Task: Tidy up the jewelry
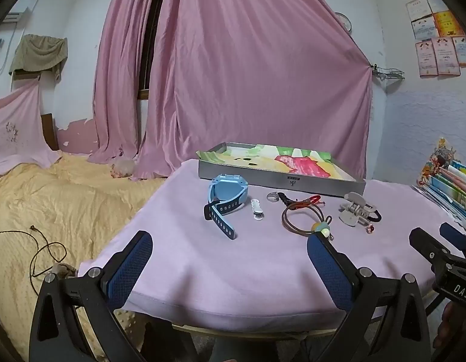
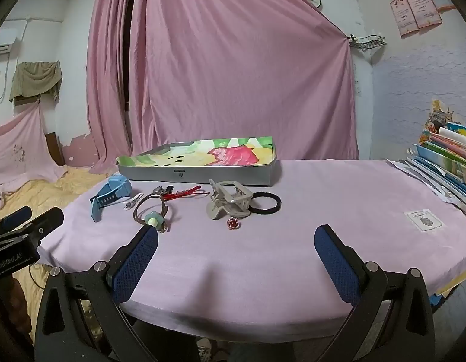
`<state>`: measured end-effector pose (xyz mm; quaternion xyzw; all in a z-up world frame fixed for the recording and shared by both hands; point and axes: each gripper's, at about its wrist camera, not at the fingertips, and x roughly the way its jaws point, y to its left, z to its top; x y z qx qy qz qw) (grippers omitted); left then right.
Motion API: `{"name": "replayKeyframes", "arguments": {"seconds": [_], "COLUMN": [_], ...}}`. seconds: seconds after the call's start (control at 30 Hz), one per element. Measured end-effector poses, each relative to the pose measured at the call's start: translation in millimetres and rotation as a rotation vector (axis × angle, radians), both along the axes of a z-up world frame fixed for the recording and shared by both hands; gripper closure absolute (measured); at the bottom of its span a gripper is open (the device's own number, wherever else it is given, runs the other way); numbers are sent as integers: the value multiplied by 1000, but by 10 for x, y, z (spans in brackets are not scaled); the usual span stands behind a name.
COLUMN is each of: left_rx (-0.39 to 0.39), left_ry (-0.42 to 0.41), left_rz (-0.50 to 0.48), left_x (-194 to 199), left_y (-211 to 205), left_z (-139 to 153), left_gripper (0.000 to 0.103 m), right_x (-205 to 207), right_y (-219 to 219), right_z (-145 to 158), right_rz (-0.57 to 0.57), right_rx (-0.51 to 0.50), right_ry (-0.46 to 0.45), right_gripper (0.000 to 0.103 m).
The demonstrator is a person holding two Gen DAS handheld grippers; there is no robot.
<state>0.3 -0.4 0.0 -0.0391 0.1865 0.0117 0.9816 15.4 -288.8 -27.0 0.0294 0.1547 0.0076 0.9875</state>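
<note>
Both claws, left claw (image 1: pixel 230 252) and right claw (image 2: pixel 236 246), gape wide and empty over the desk (image 2: pixel 338 199). Jewelry lies ahead: blue watch (image 1: pixel 225 199), beige hair clip (image 2: pixel 230 200), red ring (image 2: pixel 233 223), before a tin tray (image 1: pixel 278 178).

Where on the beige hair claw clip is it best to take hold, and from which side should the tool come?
Grip the beige hair claw clip across its raised arched body, coming from above with the right tool. It lies on its side with the toothed end toward the black hair tie, so the arch probably gives the firmest hold.
</note>
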Motion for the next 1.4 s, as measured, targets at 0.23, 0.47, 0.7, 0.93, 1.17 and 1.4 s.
{"name": "replayKeyframes", "arguments": {"seconds": [0.23,0.47,0.7,0.93,1.17,1.4], "left_rx": [-2,-1,-5,-6,-7,-7], "left_ry": [0,3,7,7,8,12], "left_rz": [-5,-6,-9,-8,-9,-5], "left_x": [22,15,27,27,27,25], "left_y": [-18,-31,-12,-12,-9,4], "left_z": [-69,-53,-40,-41,-42,-55], "left_gripper": [0,0,0,0,0,0], "right_x": [55,45,41,45,45,54], "right_y": [-62,-24,-5,-11,-10,1], "right_z": [-25,-25,-33,-26,-27,-40], "right_rz": [-9,-11,-10,-9,-9,-5], "right_rx": [3,7,4,5,5,6], "right_ry": [10,7,5,7,8,12], "right_gripper": [1,1,1,1,1,1]}}
